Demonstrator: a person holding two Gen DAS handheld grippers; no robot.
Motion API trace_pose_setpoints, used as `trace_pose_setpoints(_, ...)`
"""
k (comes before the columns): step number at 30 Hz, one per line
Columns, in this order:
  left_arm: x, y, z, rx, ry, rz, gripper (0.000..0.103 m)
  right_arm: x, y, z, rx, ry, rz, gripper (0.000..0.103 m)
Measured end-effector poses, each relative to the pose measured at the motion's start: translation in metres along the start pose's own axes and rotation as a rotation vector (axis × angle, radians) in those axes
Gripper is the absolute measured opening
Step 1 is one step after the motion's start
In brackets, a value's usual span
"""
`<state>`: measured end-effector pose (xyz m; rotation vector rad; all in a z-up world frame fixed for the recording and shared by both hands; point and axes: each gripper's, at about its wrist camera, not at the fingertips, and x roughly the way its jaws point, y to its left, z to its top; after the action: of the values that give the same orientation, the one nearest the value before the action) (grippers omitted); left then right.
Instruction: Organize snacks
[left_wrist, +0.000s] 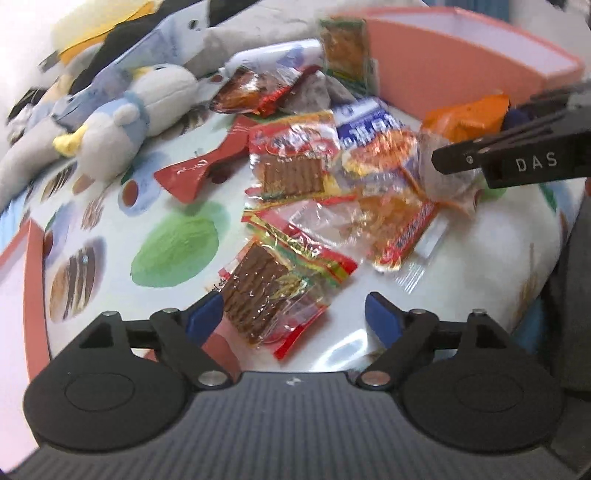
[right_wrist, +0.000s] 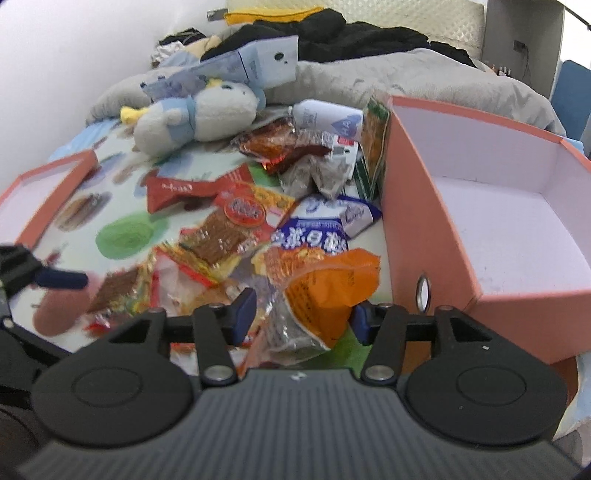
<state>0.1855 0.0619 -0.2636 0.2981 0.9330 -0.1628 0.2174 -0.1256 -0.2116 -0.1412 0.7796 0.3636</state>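
Note:
A heap of snack packets lies on a patterned bedsheet. My left gripper (left_wrist: 293, 319) is open, its fingers on either side of a clear packet of brown wafer sticks (left_wrist: 264, 291). My right gripper (right_wrist: 303, 317) is open around an orange-and-clear snack packet (right_wrist: 321, 291), jaws apart and not pressing it; it also shows in the left wrist view (left_wrist: 467, 120). A pink box (right_wrist: 417, 236) stands open at the right. Other packets include a red wrapper (right_wrist: 177, 192) and a blue-and-white one (right_wrist: 314, 230).
A second pink box or lid (right_wrist: 55, 192) lies at the left. A plush toy (right_wrist: 195, 114), a white tube (right_wrist: 325, 114), a grey blanket (right_wrist: 424, 77) and dark clothes lie behind the heap. The other gripper shows at the left edge (right_wrist: 55, 280).

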Motion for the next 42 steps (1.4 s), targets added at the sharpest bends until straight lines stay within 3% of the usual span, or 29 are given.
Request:
trace_pose_setpoints(8,0.013,0.007,0.005,0.031,-0.02,0.03,0.095,0.011,-0.007,-0.011,0.146,0.017,-0.012,0.056)
trace_pose_setpoints(14,0.029,0.021,0.006,-0.102,-0.039,-0.022,0.095,0.017,-0.013,-0.016,0.237,0.01,0.0,0.056)
trace_pose_setpoints(19,0.033,0.023,0.003,-0.185,-0.053,-0.042,0.094,0.019,-0.011,-0.015,0.217,0.003,-0.003,0.051)
trace_pose_setpoints(30,0.019,0.016,0.003,-0.313,-0.041,0.04,0.051,0.004,-0.005,-0.006,0.084,-0.02,-0.01,0.04)
trace_pose_setpoints(37,0.0,0.024,-0.003,-0.462,-0.063,0.03,0.034,-0.005,-0.001,-0.006,0.016,-0.009,-0.018,0.038)
trace_pose_setpoints(38,-0.003,0.024,-0.003,-0.472,-0.066,0.031,0.015,-0.006,0.0,-0.005,0.01,-0.009,-0.017,0.038)
trace_pose_setpoints(42,-0.017,0.028,-0.003,-0.522,-0.076,0.02,0.008,-0.012,0.002,-0.002,-0.007,-0.011,-0.015,0.037)
